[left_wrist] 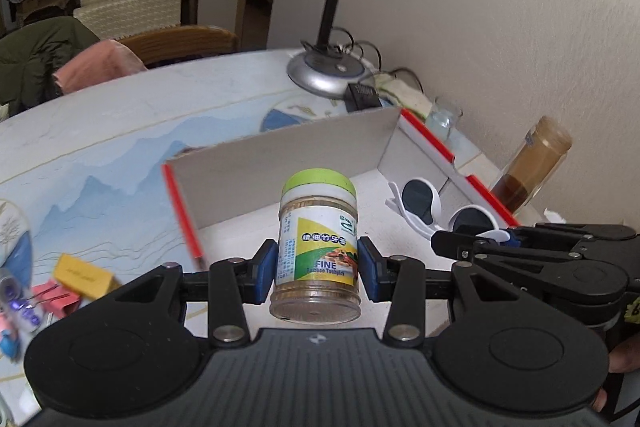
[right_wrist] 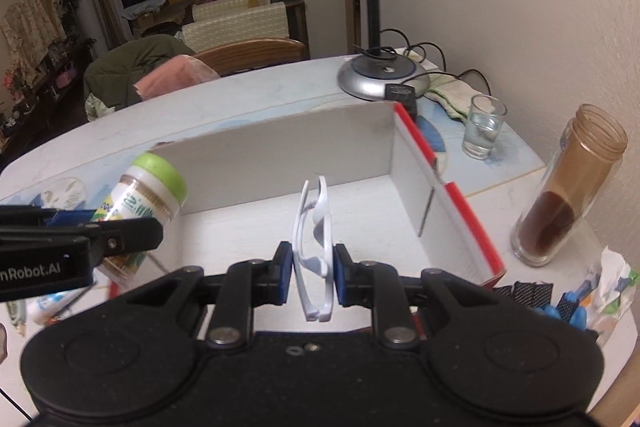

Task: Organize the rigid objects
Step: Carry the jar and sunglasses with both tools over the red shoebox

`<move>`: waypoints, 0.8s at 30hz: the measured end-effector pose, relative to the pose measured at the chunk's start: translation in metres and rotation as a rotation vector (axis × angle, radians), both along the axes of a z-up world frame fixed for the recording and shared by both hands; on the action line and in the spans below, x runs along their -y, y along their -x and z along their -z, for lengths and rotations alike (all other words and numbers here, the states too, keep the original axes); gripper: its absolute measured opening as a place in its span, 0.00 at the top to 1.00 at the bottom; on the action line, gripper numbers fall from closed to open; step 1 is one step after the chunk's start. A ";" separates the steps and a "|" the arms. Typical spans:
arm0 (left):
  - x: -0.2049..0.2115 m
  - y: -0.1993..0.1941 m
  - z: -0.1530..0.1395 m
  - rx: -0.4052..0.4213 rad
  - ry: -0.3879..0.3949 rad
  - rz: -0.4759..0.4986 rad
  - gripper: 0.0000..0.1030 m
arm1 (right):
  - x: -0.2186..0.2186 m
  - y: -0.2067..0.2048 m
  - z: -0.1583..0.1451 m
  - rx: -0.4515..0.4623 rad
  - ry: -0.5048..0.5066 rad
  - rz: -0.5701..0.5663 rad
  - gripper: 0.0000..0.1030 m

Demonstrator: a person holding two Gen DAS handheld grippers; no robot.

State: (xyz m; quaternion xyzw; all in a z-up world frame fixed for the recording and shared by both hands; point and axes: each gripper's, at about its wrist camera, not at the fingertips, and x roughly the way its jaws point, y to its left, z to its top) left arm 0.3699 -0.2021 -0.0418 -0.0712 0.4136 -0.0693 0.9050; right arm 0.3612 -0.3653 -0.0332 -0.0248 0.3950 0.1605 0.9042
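2 grippers each carry cargo: the left gripper (left_wrist: 318, 267) clamps an upright toothpick jar (left_wrist: 318, 239), the right gripper (right_wrist: 311, 273) pinches folded white sunglasses (right_wrist: 314, 227); the open red-edged box (right_wrist: 280, 135) lies directly ahead and below both.

The clear plastic toothpick jar with a green lid (left_wrist: 316, 247) carries a yellow-green label reading "FINE" above "Bamboo Toothpick", with Chinese characters higher up. The black left tongs (right_wrist: 86, 227) bear white lettering, "nRobot.AI", cut off at the frame's edge.

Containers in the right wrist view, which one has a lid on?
The toothpick jar in the left gripper, capped green. The drinking glass and tall brown-filled jar stand open.
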 end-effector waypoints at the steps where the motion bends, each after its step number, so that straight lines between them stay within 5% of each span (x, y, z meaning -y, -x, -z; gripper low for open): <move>1: 0.004 -0.006 0.005 -0.014 -0.006 0.006 0.60 | 0.003 -0.004 0.003 -0.005 0.002 0.003 0.81; 24: 0.031 -0.094 0.083 -0.304 -0.075 0.033 0.59 | 0.007 -0.063 0.056 -0.142 0.096 -0.057 0.80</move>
